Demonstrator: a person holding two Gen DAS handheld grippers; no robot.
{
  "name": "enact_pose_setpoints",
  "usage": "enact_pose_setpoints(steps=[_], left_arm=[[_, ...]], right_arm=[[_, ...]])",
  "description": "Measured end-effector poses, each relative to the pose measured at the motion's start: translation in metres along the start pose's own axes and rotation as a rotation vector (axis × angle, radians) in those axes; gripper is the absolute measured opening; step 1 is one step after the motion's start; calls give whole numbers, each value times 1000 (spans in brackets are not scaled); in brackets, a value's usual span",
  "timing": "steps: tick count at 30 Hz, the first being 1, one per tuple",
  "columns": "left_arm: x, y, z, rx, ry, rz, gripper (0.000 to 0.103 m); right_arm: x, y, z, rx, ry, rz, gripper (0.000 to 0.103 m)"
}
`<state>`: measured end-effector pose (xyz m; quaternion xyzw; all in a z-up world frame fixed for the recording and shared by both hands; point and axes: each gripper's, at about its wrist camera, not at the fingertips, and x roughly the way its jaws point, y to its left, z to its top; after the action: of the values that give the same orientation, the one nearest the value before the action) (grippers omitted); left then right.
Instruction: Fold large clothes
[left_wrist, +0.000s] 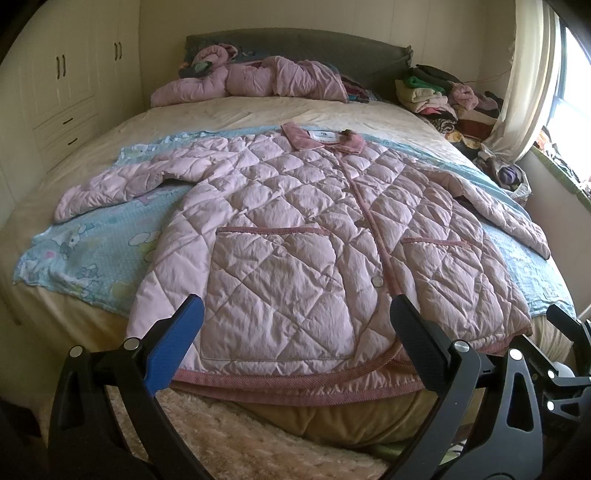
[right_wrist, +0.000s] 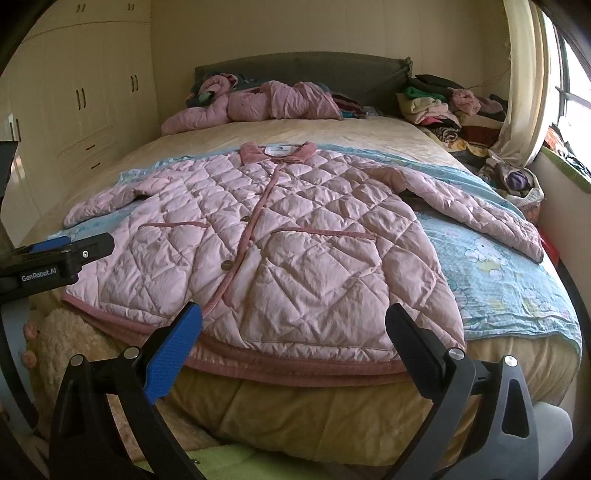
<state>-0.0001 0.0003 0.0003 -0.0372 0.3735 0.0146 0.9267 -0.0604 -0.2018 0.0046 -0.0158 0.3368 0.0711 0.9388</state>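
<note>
Garment: pink quilted jacket (left_wrist: 295, 236) lies flat, front up and buttoned, on a blue cartoon-print sheet (left_wrist: 92, 254) across the bed (left_wrist: 229, 110); collar at 12 o'clock, hem at 6 o'clock overhanging the near mattress edge
Sleeves: both spread outward, one toward 9 o'clock, one toward 3 o'clock
Left gripper (left_wrist: 295, 332): jaws wide apart, holding nothing, poised above the hem over the large patch pocket (left_wrist: 277, 295)
Right gripper (right_wrist: 293, 332): jaws wide apart, empty, above the hem on the 3 o'clock half of the jacket
Step in hand: judged to be the first grasp; no fold is made yet
Recommended grip: close each claw on a full pinch of the trimmed hem edge or on a sleeve cuff, taking both layers, not the pocket flap alone
Recommended motion: carry each sleeve across the chest toward the button line, keeping the fabric low and taut
Risk: thick padding may spring back or slip from a shallow pinch; the overhanging hem may drag the garment off the bed
Clutter: another pink quilted item (left_wrist: 251, 79) and a clothes pile (left_wrist: 443, 99) lie near 12 and 2 o'clock, well apart from the work area
</note>
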Motion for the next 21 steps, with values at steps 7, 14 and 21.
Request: enact_pose_setpoints(steps=[7, 14, 21], left_arm=[[0, 0, 0, 1, -2, 0, 95], [0, 0, 0, 1, -3, 1, 95], [0, 0, 0, 1, -3, 0, 95]], right_arm=[[2, 3, 1, -5, -1, -3, 99], [2, 3, 1, -5, -1, -5, 99], [2, 2, 2, -4, -1, -5, 99]])
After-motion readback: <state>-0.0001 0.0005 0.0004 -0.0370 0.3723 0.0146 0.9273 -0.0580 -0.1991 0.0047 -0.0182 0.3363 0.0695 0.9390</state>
